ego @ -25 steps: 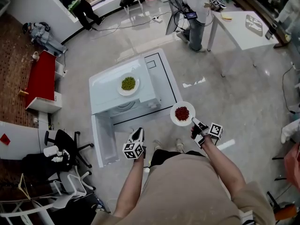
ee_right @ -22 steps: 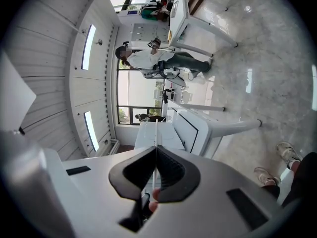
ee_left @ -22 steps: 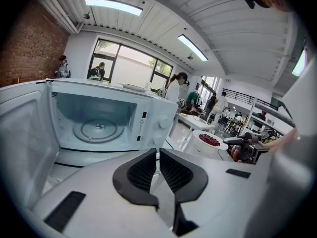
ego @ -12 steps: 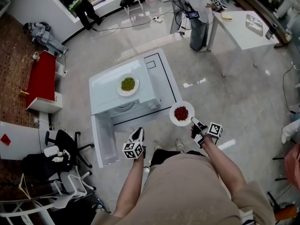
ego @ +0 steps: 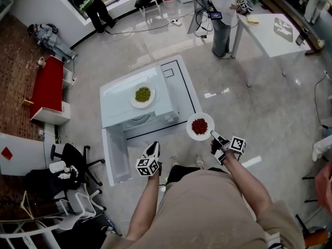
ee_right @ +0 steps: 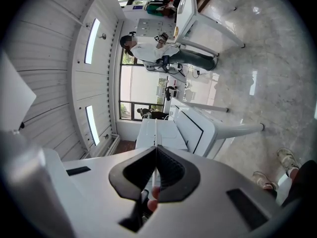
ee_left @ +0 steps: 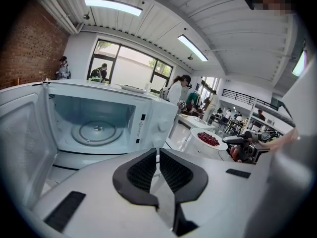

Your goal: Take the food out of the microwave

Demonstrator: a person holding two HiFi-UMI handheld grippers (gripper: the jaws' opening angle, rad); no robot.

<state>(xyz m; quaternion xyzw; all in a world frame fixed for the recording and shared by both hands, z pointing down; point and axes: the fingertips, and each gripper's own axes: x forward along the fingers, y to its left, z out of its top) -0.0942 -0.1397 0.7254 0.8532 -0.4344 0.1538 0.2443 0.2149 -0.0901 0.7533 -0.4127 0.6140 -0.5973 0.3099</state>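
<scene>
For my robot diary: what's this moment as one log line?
right claw: shut on plate | left claw: shut, empty | microwave: open, empty

the microwave (ego: 136, 112) stands on a table (ego: 181, 84) with its door (ego: 115, 157) swung open at the left and one plate (ego: 142, 95) on its top, the left gripper (ego: 154, 146) before the opening, and a second plate (ego: 200, 126) just off the table's near right corner, its rim between the right gripper's (ego: 212, 134) jaws.
</scene>
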